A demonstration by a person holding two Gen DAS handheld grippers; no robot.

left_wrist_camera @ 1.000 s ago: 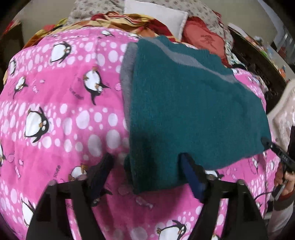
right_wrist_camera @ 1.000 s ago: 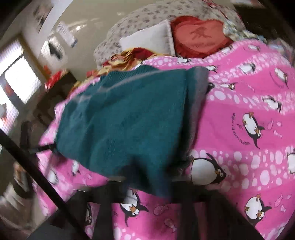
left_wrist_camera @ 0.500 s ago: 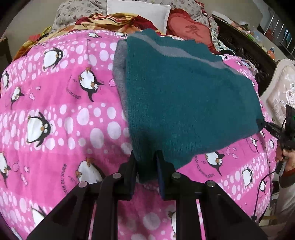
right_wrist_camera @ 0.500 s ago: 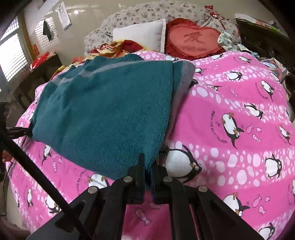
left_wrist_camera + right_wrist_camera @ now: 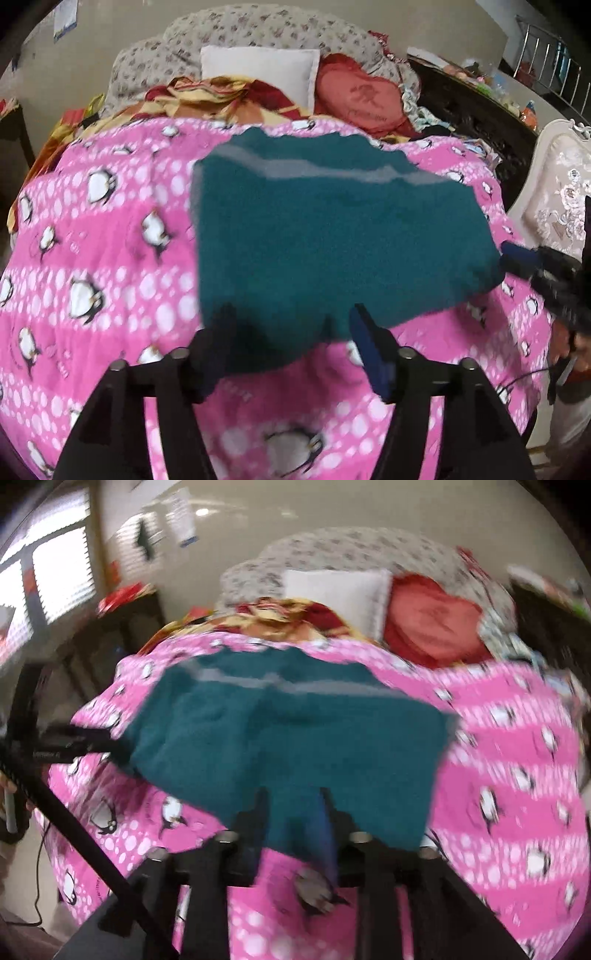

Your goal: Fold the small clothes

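Observation:
A teal knit sweater (image 5: 332, 236) with a grey stripe lies folded on the pink penguin blanket (image 5: 110, 266). My left gripper (image 5: 291, 332) is open, its fingers spread either side of the sweater's near edge, which lies between them. In the right wrist view the sweater (image 5: 288, 734) spreads across the blanket (image 5: 517, 775). My right gripper (image 5: 295, 812) has its fingers partly apart around the sweater's near corner; the frame is blurred. The right gripper's tip also shows at the sweater's right corner in the left wrist view (image 5: 517, 258).
A white pillow (image 5: 258, 70), a red heart cushion (image 5: 362, 99) and a crumpled red and yellow cloth (image 5: 207, 92) lie at the bed's head. A pale floral chair (image 5: 557, 192) stands to the right. Dark furniture (image 5: 118, 627) stands at the left under a window.
Half a second ago both grippers were shut on the sweater's near edge. Now the left gripper has opened and let go, and the right fingers have parted. Both have drawn back a little.

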